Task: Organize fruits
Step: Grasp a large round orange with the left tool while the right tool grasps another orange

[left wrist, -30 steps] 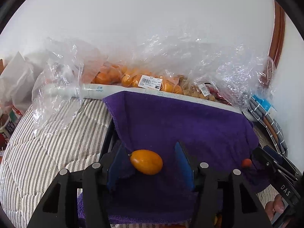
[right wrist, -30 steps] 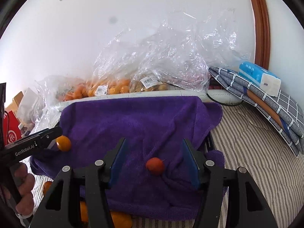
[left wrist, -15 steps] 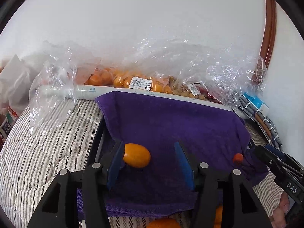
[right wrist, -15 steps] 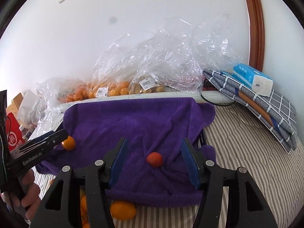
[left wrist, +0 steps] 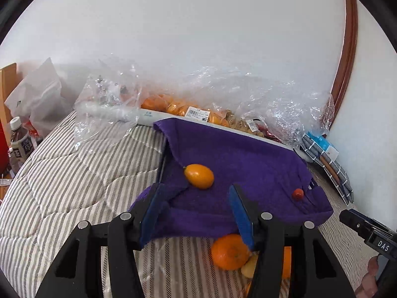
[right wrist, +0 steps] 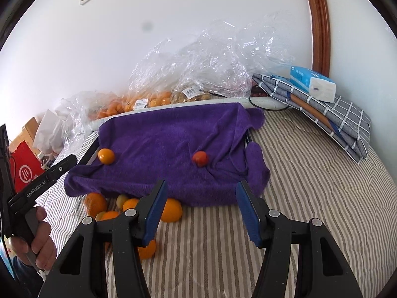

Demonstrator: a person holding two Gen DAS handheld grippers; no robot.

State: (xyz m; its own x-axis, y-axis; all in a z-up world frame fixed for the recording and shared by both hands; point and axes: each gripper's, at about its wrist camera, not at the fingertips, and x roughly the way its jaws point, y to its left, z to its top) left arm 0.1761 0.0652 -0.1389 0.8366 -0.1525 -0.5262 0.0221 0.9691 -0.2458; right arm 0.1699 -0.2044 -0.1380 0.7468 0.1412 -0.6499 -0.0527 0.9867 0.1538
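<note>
My left tongs [left wrist: 196, 213] stand wide with nothing between them; the oval orange kumquat [left wrist: 199, 176] lies just ahead of their tips on the rumpled purple towel [left wrist: 248, 159]. My right tongs [right wrist: 201, 211] are wide as well and bare — the small red tomato [right wrist: 200, 158] sits on the towel well ahead of them. Loose round oranges [right wrist: 171, 209] cluster on the striped bed cover [right wrist: 310, 173] by the right tongs' left pad, at the towel's near edge.
</note>
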